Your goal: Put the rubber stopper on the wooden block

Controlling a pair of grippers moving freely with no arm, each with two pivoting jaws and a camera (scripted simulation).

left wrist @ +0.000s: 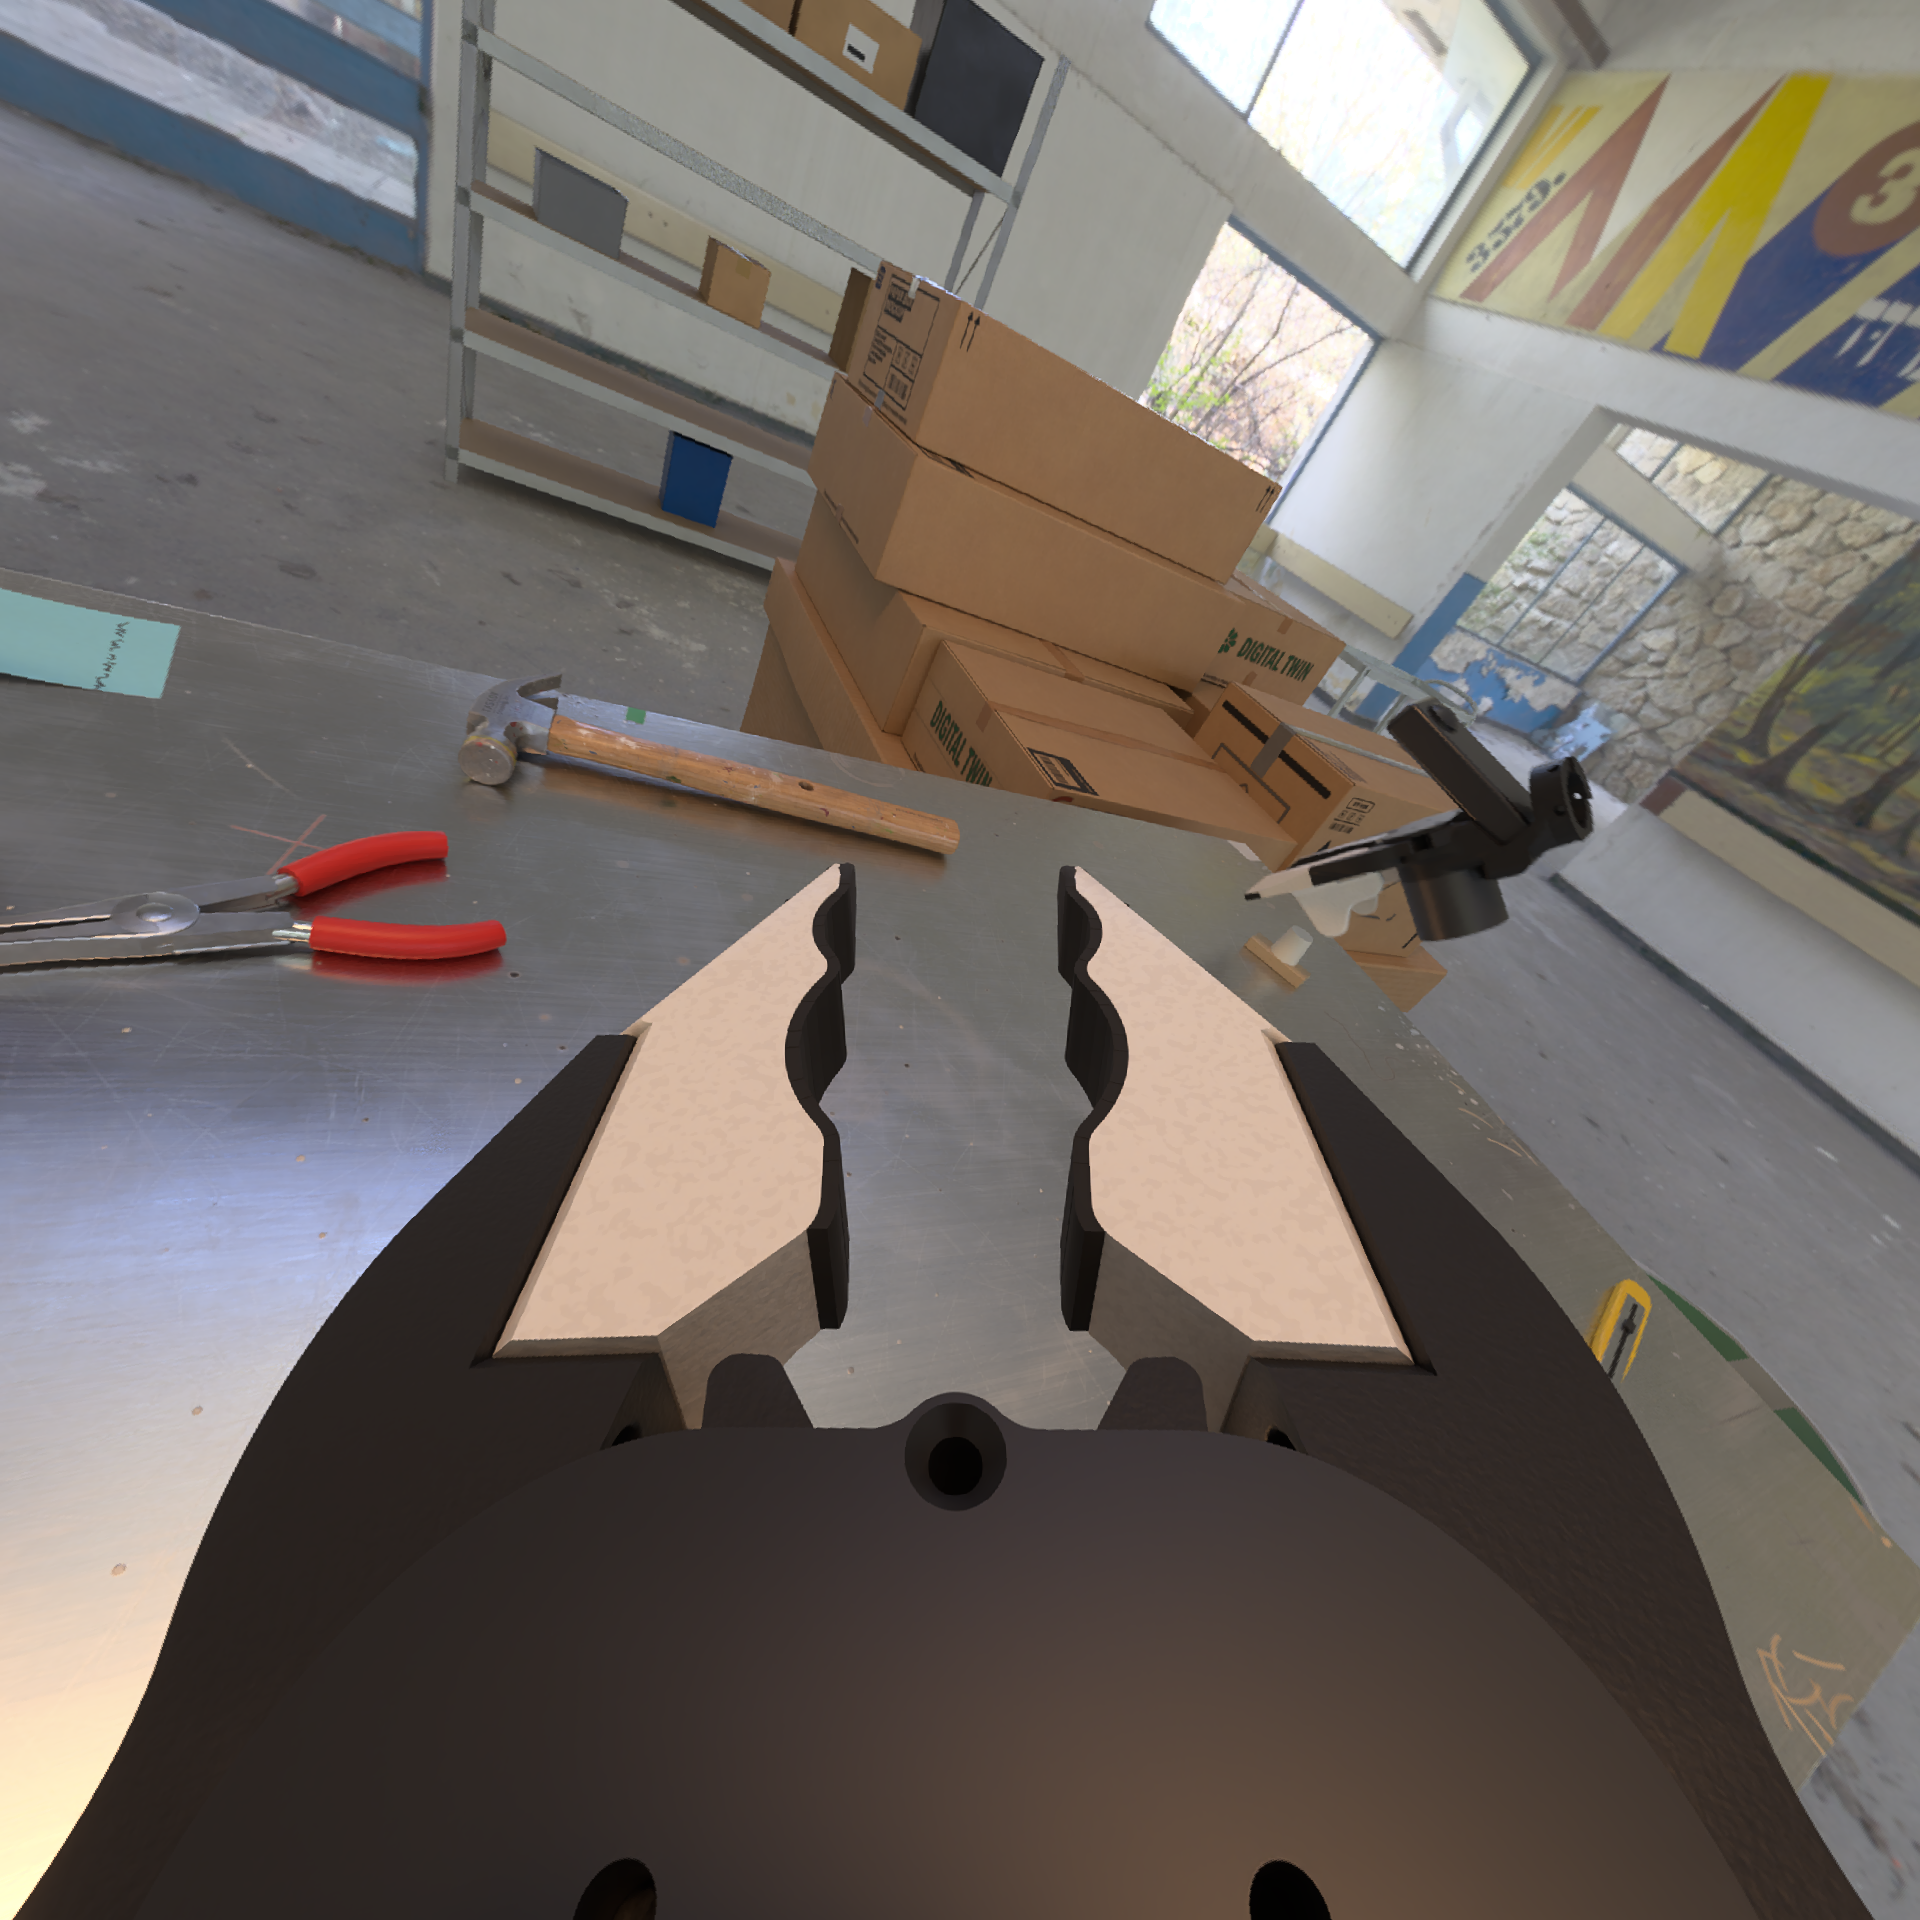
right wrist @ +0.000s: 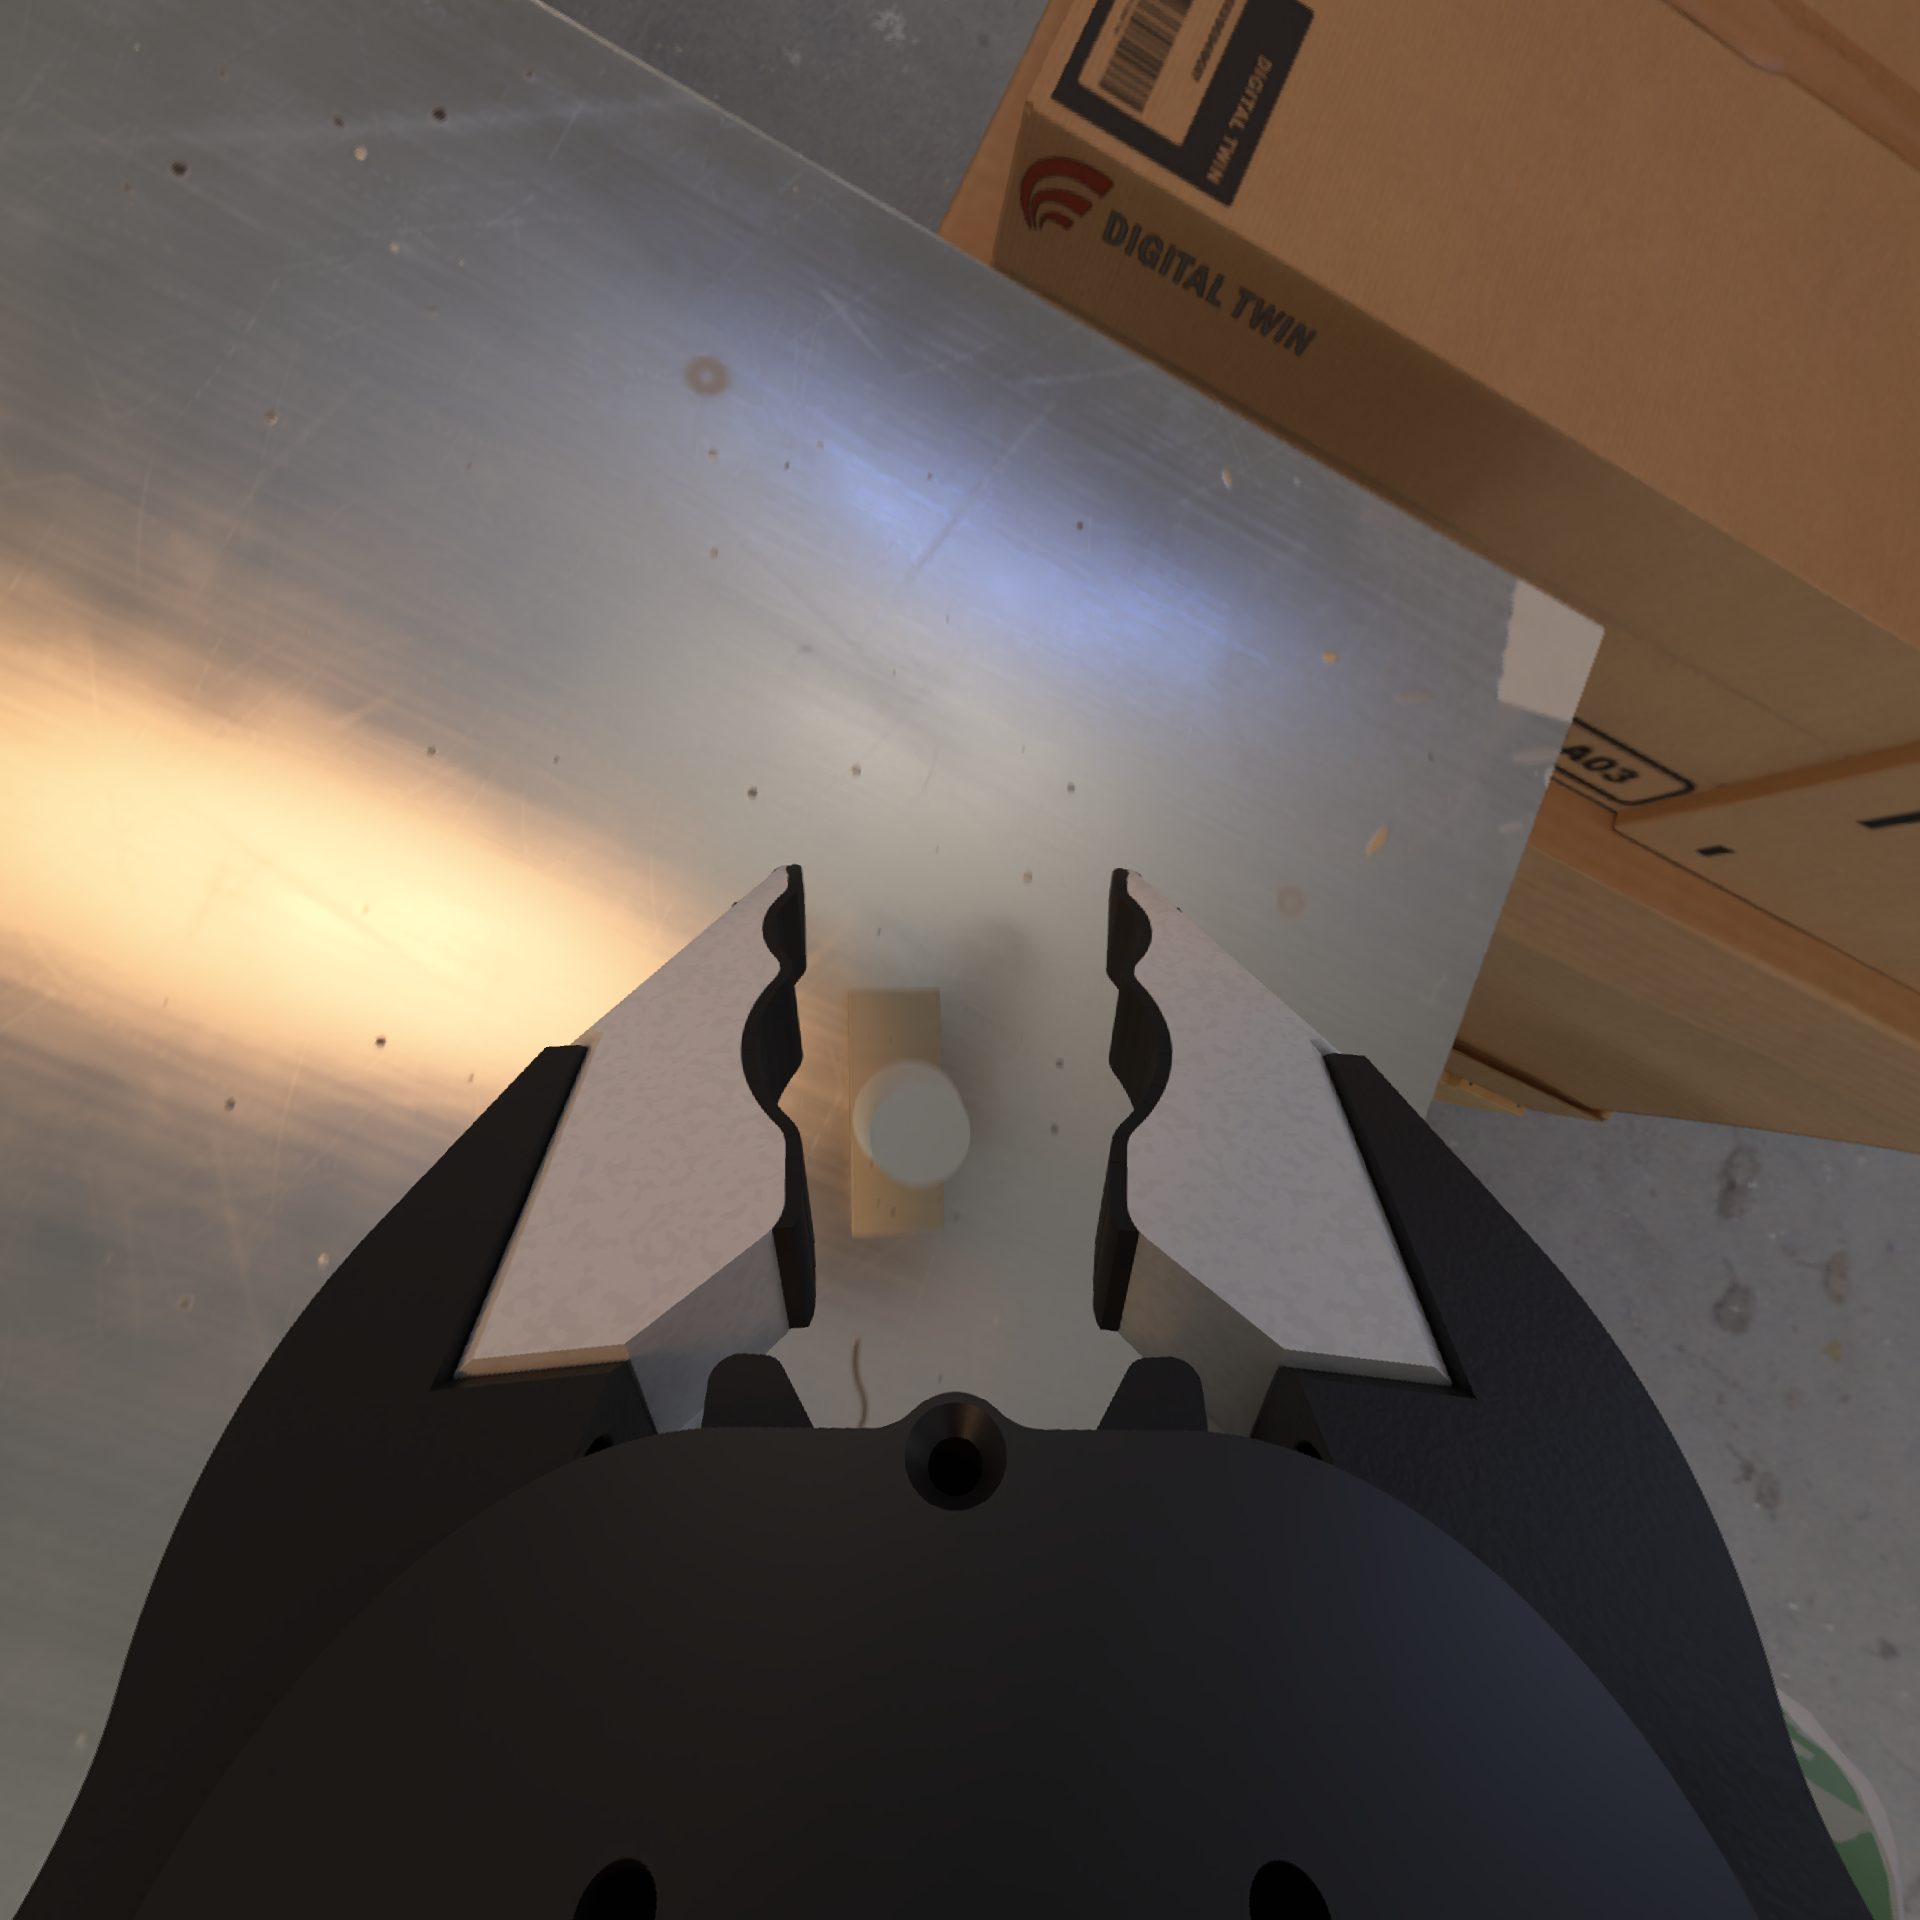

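The white rubber stopper stands on the small flat wooden block on the metal table. My right gripper is open and hangs above them, looking straight down; the stopper lies between its fingers, clear of both. In the left wrist view the stopper and the block show far off near the table's right edge, with the right gripper just above them. My left gripper is open and empty over the middle of the table.
A hammer and red-handled pliers lie on the metal table, with a teal card at the far left. Stacked cardboard boxes stand just beyond the table edge, and they show in the right wrist view.
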